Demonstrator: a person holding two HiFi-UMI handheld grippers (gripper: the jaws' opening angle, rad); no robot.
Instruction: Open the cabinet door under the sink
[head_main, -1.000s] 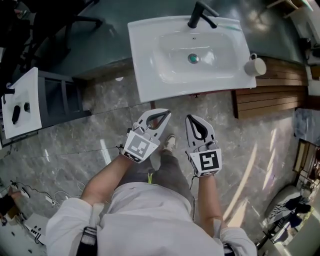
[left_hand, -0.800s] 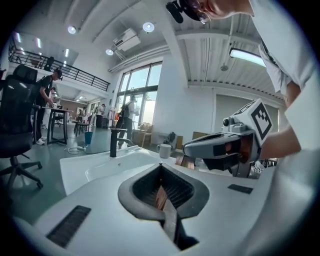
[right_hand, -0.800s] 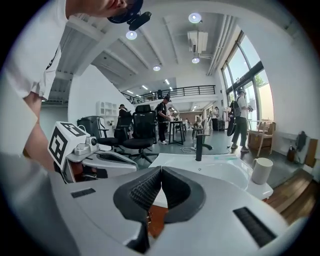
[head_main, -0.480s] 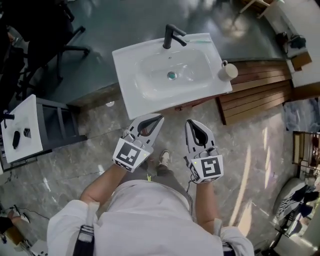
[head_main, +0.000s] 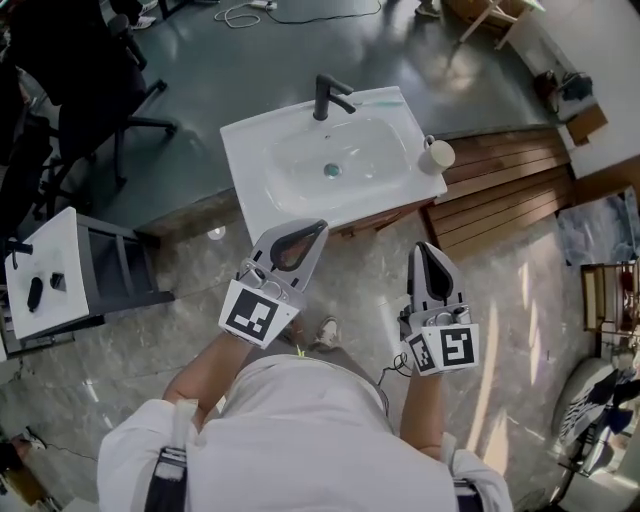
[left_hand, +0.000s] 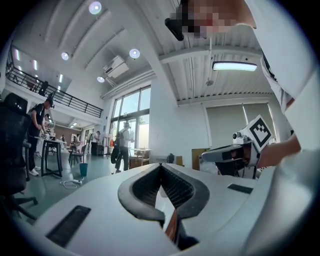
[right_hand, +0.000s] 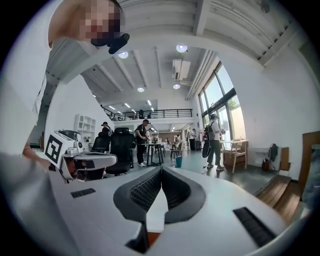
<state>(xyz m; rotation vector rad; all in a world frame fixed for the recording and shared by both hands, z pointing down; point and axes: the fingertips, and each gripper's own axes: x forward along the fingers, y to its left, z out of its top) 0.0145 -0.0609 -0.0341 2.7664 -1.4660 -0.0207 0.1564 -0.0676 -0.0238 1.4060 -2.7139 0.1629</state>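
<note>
Cabinet (head_main: 385, 217) tucked under sink (head_main: 330, 165), door face hidden, ahead of and below both claws. Nearer one: left claw (head_main: 316, 228), tips by basin's front edge; right claw (head_main: 426, 248) off toward corner. Both pressed together, empty.

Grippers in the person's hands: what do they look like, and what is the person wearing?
The left gripper and the right gripper are pale grey plastic shells that taper to a point, with dark ribbed pads lining the jaws. Each carries a cube printed with black-and-white square markers. The person wears a white short-sleeved shirt.
</note>
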